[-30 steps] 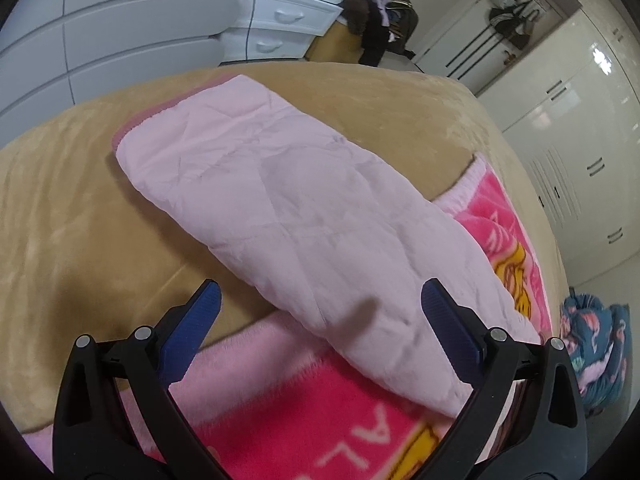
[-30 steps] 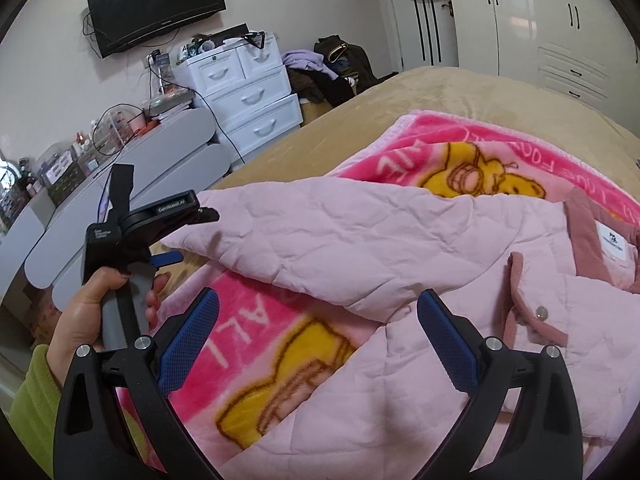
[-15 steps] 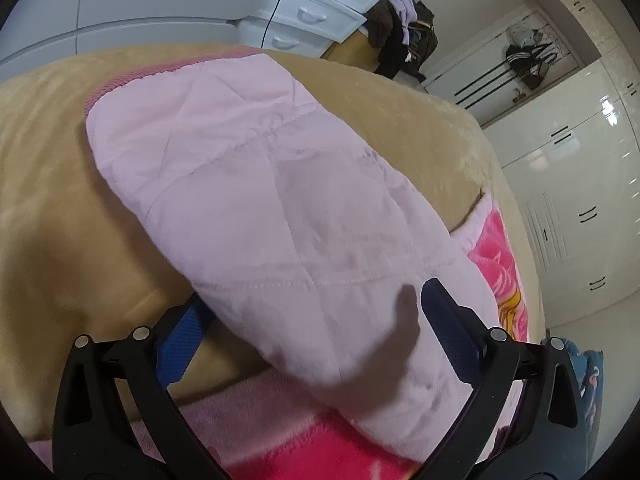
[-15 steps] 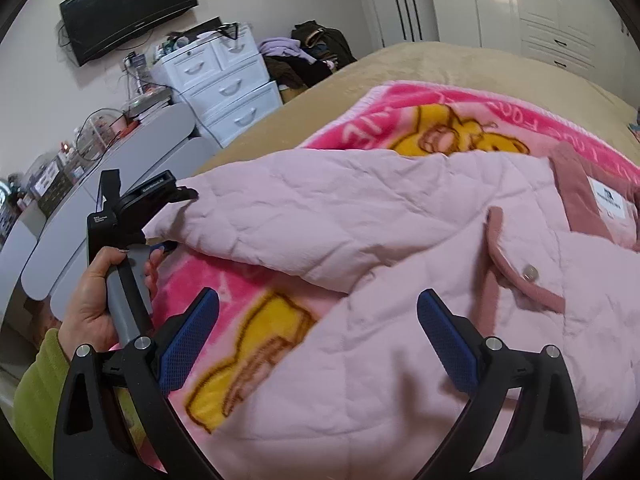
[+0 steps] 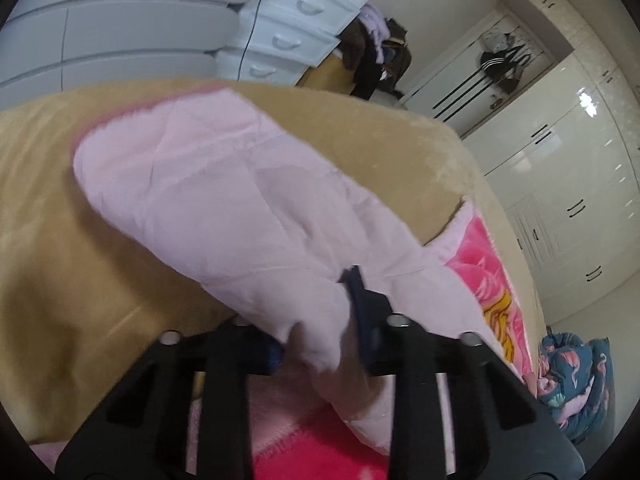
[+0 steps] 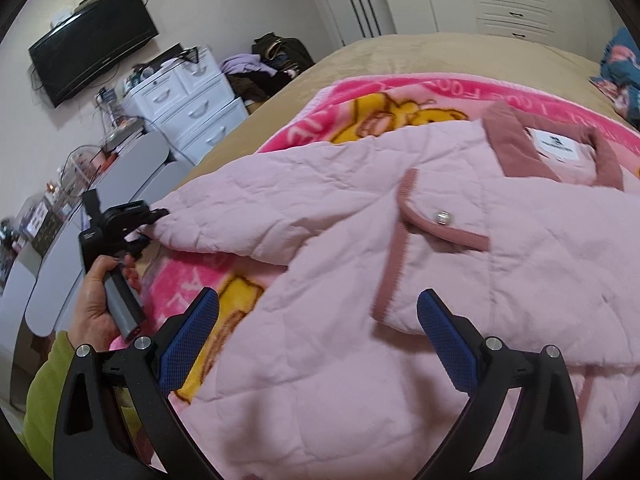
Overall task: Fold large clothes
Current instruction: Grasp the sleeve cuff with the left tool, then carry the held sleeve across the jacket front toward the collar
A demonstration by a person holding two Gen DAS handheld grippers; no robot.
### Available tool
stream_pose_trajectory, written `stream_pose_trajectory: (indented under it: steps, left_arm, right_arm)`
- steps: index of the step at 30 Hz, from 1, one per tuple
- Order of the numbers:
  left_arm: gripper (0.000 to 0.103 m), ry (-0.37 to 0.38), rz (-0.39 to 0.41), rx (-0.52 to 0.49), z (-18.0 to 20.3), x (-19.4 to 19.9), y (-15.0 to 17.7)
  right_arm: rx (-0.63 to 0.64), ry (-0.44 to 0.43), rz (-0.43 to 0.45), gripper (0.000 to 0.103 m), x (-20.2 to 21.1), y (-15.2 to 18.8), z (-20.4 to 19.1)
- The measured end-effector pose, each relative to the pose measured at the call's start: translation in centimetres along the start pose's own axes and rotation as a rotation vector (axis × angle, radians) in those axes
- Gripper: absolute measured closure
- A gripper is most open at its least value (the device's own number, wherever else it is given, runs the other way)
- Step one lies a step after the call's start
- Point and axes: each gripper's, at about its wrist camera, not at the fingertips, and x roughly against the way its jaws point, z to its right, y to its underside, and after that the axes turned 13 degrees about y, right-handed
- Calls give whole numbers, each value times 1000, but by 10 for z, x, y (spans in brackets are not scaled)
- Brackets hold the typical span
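On a bed with a tan cover (image 6: 400,52) and a bright pink blanket (image 6: 360,92) lies a quilted pink jacket (image 6: 360,320). The left gripper (image 5: 320,340) is closing its jaws on the jacket's sleeve (image 5: 224,200), whose fabric is bunched between them. The right gripper (image 6: 318,340) hovers over the jacket's body with its jaws wide apart, holding nothing. The collar (image 6: 516,144) lies beyond it.

Tan bed (image 6: 420,46) w/ pink blanket (image 6: 360,96) on it.
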Motion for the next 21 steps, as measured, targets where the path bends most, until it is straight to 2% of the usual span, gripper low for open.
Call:
stream_pose_trajectory:
  steps: [6,12,21]
  left_arm:
    - [92,63,46,-22,20,17,-9]
    - [93,121,87,-73,55,35,-10]
    - [94,250,137,-152,116,69,8]
  right_arm:
    - [-26,18,13,4,12,0,14]
    - [-36,11,30,4,22,-1,18]
    - [-69,14,57,4,42,0,36]
